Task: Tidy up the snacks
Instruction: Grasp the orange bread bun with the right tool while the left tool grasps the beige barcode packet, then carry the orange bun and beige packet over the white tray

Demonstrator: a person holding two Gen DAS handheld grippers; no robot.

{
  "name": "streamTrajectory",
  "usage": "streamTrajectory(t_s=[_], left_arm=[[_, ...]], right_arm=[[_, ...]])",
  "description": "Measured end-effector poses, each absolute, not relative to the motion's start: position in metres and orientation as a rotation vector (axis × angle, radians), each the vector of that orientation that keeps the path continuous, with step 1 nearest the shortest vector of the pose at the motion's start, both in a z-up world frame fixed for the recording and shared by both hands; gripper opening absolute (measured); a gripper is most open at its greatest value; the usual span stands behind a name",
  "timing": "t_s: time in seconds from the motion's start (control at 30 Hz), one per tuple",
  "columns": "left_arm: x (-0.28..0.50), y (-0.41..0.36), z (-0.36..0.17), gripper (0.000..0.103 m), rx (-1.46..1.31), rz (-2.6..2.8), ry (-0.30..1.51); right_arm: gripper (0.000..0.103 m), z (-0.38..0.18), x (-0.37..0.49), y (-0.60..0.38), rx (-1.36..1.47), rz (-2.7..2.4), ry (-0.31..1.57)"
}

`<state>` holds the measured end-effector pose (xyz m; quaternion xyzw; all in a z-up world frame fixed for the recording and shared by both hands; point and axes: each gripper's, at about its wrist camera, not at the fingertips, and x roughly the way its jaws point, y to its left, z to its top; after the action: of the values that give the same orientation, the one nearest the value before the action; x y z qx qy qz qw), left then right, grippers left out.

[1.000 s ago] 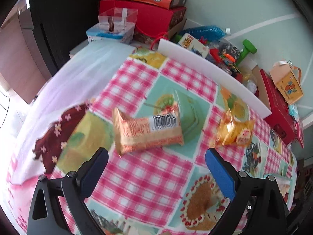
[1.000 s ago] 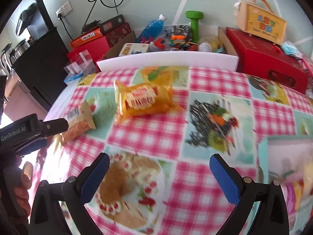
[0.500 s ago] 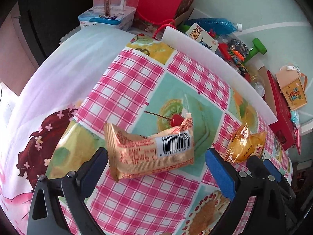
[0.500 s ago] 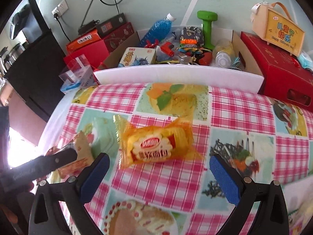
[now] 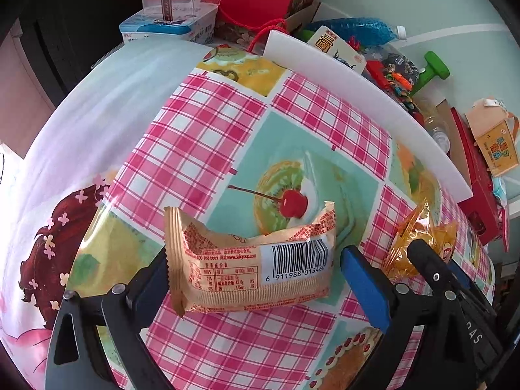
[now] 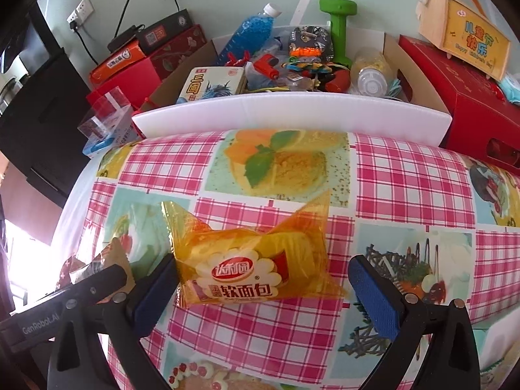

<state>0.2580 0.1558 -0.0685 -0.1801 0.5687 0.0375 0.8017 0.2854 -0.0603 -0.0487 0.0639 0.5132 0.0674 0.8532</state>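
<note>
Low in the left wrist frame, the left gripper (image 5: 253,276) is standing wide, its blue pads flanking the tan snack packet (image 5: 250,269) lying barcode-up on the checked tablecloth (image 5: 201,143), not clamping it. In the right wrist frame's lower centre, the right gripper (image 6: 260,286) is likewise spread wide around the yellow bread packet (image 6: 250,263), which is resting on the cloth. Across the top of that frame, a cardboard box (image 6: 403,71) behind a white foam board (image 6: 292,113) is holding a blue bottle (image 6: 250,32), a green dumbbell (image 6: 338,26), toys and a card tin (image 6: 211,84).
</note>
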Motion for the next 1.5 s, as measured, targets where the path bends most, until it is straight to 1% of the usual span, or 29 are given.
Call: streamTrajectory(t_s=[0.03,0.07,0.1,0.13,0.2,0.27,0.3,0.37,0.57,1.1,1.5], left_arm=[[0.257,0.155,-0.068,0.097,-0.385,0.076,1.218],[0.256,0.154,-0.068,0.093,-0.382,0.074,1.217],[0.256,0.152,-0.067,0.092,-0.378,0.071,1.216],[0.255,0.151,-0.067,0.091,-0.374,0.072,1.213],[0.253,0.149,-0.065,0.085,-0.374,0.07,1.206],[0.251,0.147,-0.064,0.085,-0.379,0.068,1.205],[0.251,0.145,-0.064,0.082,-0.38,0.067,1.206],[0.249,0.143,-0.063,0.078,-0.377,0.07,1.203],[0.234,0.138,-0.059,0.075,-0.413,0.074,1.205],[0.159,0.109,-0.033,0.075,-0.449,0.123,1.166],[0.113,0.081,0.006,0.075,-0.425,0.099,1.089]], right_arm=[[0.098,-0.048,0.285,-0.061,0.138,0.139,1.075],[0.092,-0.047,0.285,-0.062,0.144,0.143,1.072],[0.088,-0.047,0.285,-0.061,0.147,0.148,1.073],[0.088,-0.046,0.284,-0.061,0.144,0.147,1.074],[0.083,-0.045,0.282,-0.06,0.133,0.146,1.072],[0.082,-0.043,0.28,-0.06,0.134,0.148,1.071],[0.081,-0.043,0.279,-0.061,0.133,0.148,1.069],[0.08,-0.042,0.276,-0.062,0.126,0.146,1.068],[0.079,-0.035,0.258,-0.073,0.127,0.133,1.058],[0.079,-0.011,0.161,-0.114,0.178,0.031,1.015],[0.079,0.014,0.094,-0.137,0.205,-0.04,0.959]])
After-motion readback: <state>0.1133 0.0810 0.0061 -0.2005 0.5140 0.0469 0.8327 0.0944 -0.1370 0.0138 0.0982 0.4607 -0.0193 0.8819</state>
